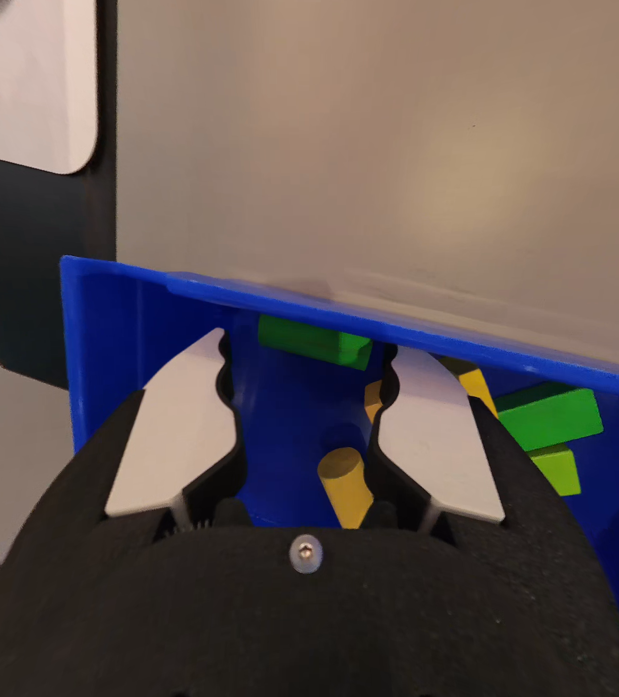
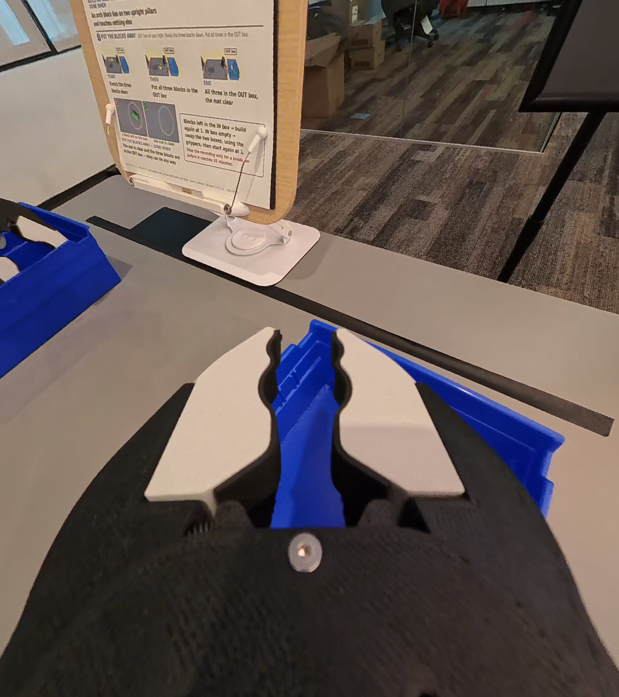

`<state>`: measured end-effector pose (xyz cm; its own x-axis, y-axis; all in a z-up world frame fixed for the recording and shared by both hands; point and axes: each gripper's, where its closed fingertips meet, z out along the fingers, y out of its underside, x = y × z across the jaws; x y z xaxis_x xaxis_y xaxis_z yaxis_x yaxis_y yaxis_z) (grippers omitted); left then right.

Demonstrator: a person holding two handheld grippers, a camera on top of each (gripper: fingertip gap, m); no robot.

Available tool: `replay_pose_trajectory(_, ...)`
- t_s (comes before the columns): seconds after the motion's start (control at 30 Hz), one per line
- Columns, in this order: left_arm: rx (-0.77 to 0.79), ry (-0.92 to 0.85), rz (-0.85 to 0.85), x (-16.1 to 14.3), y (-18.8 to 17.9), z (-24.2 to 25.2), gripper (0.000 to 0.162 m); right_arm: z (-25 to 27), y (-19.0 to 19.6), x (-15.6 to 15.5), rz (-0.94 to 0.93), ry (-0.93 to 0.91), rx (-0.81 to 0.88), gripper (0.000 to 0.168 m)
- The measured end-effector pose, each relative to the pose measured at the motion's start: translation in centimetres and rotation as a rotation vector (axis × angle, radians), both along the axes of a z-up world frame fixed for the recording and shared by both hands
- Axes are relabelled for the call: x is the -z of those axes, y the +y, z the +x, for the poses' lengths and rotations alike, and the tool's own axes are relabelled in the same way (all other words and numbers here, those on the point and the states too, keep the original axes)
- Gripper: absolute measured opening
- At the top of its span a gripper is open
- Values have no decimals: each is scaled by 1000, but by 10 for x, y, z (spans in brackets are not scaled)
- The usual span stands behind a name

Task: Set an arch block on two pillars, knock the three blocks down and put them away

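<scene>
The left gripper hangs with fingers spread inside the blue box, over green blocks and a yellow cylinder. The right gripper straddles the wall of another blue box near the table's far edge, fingers apart.

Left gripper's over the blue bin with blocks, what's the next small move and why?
Probably dip the left gripper and shut on the yellow wooden cylinder block: the jaws are open and empty, and it lies nearest between them in the blue plastic bin.

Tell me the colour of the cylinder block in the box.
Yellow cylinder block, best in left wrist view.
</scene>
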<state>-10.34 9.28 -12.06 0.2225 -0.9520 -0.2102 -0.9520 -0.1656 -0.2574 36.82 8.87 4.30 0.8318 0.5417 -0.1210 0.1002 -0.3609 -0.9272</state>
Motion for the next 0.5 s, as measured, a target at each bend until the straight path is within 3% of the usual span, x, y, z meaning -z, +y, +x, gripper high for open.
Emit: replay_pose_trajectory(0.5, 97, 70, -73, 30, 3, -7, 72, -8, 10, 24, -64, -68, -12, 26)
